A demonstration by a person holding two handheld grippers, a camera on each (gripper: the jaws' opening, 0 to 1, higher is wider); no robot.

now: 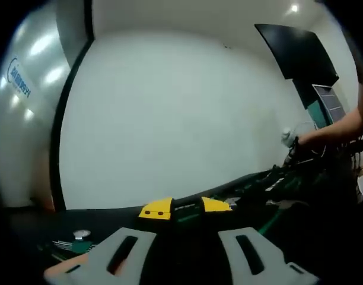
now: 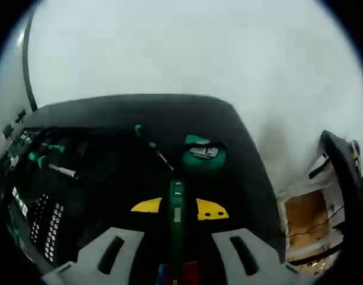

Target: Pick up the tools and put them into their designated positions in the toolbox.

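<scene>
Spreading wide, the jaws of the left gripper (image 1: pixel 184 255) are seen holding nothing, above the toolbox (image 1: pixel 241 199) edge. A green-handled tool (image 2: pixel 177 219) is gripped between the jaws of the right gripper (image 2: pixel 177 258), over the toolbox's yellow latches (image 2: pixel 208 209), near a tape measure (image 2: pixel 204 155).

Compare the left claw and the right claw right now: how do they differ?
The right claw has a long green-and-black tool lying between its jaws, though whether it is clamped is unclear; the left claw has nothing between its jaws. The right claw looks down over the open toolbox and a green tape measure; the left claw looks level along the dark tabletop toward a white wall. Both have pale grey slotted jaws with yellow latches beyond them.
</scene>
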